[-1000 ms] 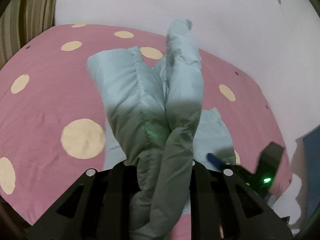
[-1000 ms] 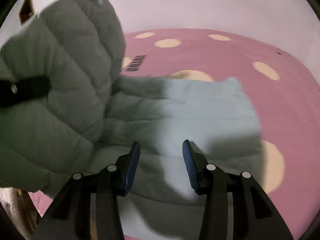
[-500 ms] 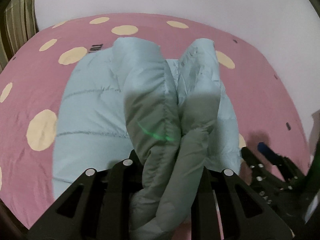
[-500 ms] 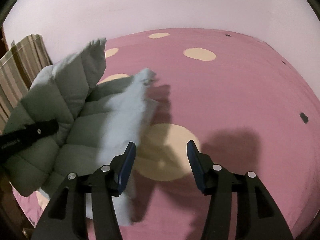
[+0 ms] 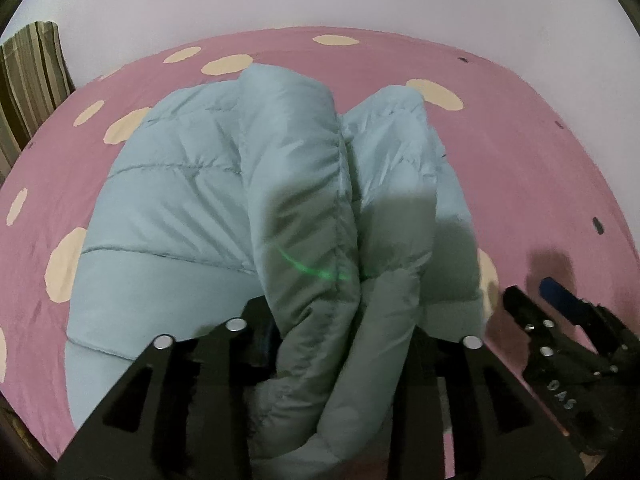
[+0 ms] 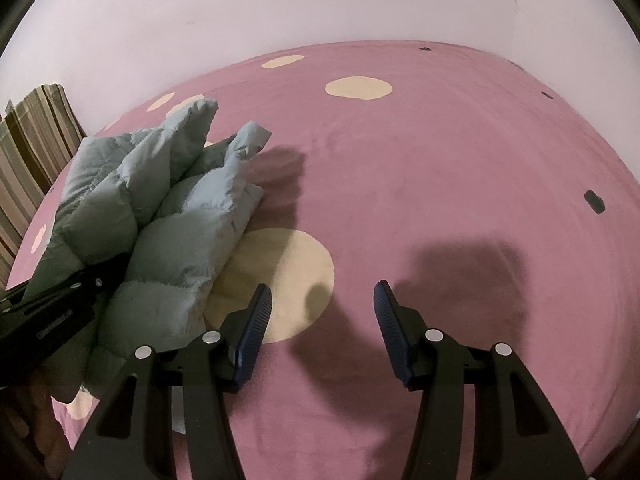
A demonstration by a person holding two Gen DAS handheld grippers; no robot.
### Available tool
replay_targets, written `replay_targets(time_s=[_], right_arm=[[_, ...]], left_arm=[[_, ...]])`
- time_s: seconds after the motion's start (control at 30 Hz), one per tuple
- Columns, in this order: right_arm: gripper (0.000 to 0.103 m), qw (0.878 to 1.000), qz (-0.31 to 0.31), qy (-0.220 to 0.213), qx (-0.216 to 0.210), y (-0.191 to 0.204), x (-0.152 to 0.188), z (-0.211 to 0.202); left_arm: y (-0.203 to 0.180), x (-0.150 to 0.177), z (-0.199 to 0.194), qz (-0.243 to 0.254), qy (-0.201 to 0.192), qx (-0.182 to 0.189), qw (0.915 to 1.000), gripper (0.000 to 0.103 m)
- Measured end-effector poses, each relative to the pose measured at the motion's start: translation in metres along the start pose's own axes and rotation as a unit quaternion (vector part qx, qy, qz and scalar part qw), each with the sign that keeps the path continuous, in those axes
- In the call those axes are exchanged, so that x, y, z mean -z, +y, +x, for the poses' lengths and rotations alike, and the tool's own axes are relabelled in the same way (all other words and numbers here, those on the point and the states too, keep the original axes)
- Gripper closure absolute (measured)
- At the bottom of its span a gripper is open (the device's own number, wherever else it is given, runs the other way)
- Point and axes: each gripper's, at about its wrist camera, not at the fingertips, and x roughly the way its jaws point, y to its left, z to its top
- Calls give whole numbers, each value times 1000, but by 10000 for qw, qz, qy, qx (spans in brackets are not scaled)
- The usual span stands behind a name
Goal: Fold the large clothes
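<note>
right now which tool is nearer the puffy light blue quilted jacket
Left. The left tool is shut on a bunched fold of the puffy light blue quilted jacket. The right tool is open over pink bedding, beside the jacket.

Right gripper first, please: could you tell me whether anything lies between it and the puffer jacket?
Nothing visible does. The right gripper hangs open over bare pink bedspread, and the puffer jacket, clamped by the left gripper, lies just to its left.

Quilted jacket [image 5: 192, 208]: pale blue. Bed cover [image 6: 440, 160]: pink, cream polka dots. Curtain [image 5: 32, 80]: olive-and-beige stripes. Right tool [image 6: 322, 332]: black, blue pads.
</note>
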Motion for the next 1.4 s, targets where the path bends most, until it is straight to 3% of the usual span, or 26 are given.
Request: replay_targets(time_s=[0.13,0.33,0.67,0.97,1.17,1.3,1.4], right_arm=[[50,10000,-29,-12,17,2,5,-4],[50,9999,-38,-26,102,1,5,-6],[50,9997,-45,-67,222,1,8,-19],[50,9995,-198,-162,207,16,10,-33],[50,9991,-364,-163,171,33,10,-37],[50,9989,-414,-183,124,45,6,-41],[50,9989,-409,-223,49,53,0,-45]], left_arm=[[-7,1,-4,-6,-57,157,9999,55],[-14,2,-27,-16,-167,568,9982,45],[-14,-2,-87,76,-611,1090,9921,43],[37,0,-110,-170,-941,727,9928,43],[93,3,-101,-661,-913,447,9926,43],[129,7,-91,-827,-916,33,9923,41],[156,12,-82,-978,-887,-155,9911,35]])
